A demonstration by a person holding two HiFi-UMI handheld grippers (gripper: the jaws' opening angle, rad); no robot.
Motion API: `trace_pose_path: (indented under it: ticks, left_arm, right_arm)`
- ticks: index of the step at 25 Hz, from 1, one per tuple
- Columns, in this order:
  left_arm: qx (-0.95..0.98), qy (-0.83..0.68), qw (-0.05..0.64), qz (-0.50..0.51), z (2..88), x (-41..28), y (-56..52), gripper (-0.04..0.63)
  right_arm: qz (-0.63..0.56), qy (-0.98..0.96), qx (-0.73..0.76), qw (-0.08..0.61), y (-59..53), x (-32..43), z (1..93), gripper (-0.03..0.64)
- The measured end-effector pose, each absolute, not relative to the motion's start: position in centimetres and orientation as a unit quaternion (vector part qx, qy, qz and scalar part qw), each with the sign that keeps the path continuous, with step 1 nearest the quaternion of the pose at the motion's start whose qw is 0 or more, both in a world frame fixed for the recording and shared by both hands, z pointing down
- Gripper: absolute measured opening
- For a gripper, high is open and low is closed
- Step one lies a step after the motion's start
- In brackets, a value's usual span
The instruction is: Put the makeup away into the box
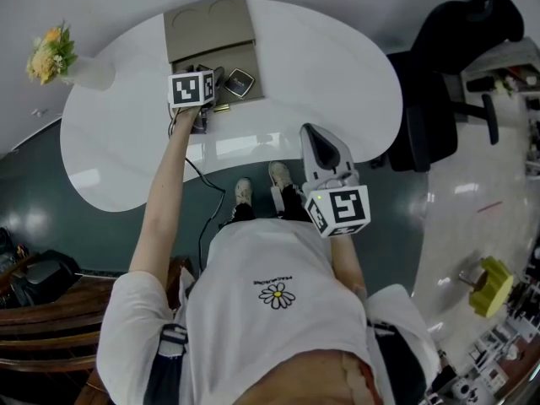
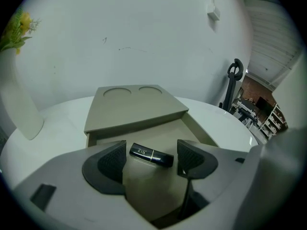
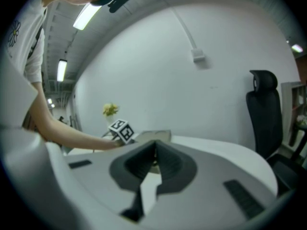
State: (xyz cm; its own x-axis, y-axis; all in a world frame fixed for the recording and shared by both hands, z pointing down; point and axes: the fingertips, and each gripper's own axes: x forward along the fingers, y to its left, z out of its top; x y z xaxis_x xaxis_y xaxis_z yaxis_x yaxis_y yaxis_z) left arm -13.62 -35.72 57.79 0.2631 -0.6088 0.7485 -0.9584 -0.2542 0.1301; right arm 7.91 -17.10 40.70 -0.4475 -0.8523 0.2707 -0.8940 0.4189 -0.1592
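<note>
A beige box (image 1: 209,24) stands at the far side of the white table (image 1: 337,66), its lid raised behind the tray. My left gripper (image 1: 202,76) reaches into the tray. In the left gripper view its jaws (image 2: 152,147) stand open, and a black lipstick tube (image 2: 151,155) lies crosswise on the box floor (image 2: 144,137) between the pads, touching neither. A dark square compact (image 1: 240,83) rests in the tray to the right. A small gold tube (image 1: 221,107) lies on the table just before the box. My right gripper (image 1: 312,132) hovers shut and empty near the table's front edge (image 3: 154,150).
A vase of yellow flowers (image 1: 51,53) stands at the table's left end. A black office chair (image 1: 456,83) sits to the right of the table. The person's feet (image 1: 261,184) are under the front edge. A cable hangs along the left arm.
</note>
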Motion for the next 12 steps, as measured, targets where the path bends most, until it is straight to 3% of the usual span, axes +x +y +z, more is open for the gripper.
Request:
trace_pose_path:
  ticks: [5,7,10,12]
  left_arm:
    - [0.760,-0.543,0.254,0.251,51.8,-13.6,-36.4,0.321]
    - [0.758,-0.572,0.221,0.222,48.3,-14.4,-36.7,0.161]
    - [0.759,-0.602,0.174,0.178,43.1,-15.2,-35.6,0.042]
    - [0.767,-0.609,0.147,0.140,39.5,-15.2,-34.3,0.017]
  right_arm:
    - [0.110,-0.849,0.513,0.065,-18.6,6.9,38.5,0.029]
    - [0.091,-0.854,0.509,0.053,-19.5,6.2,37.0,0.031]
    - [0.069,-0.861,0.502,0.036,-20.3,5.1,34.9,0.029]
    - [0.055,-0.866,0.496,0.028,-20.8,4.4,33.3,0.029]
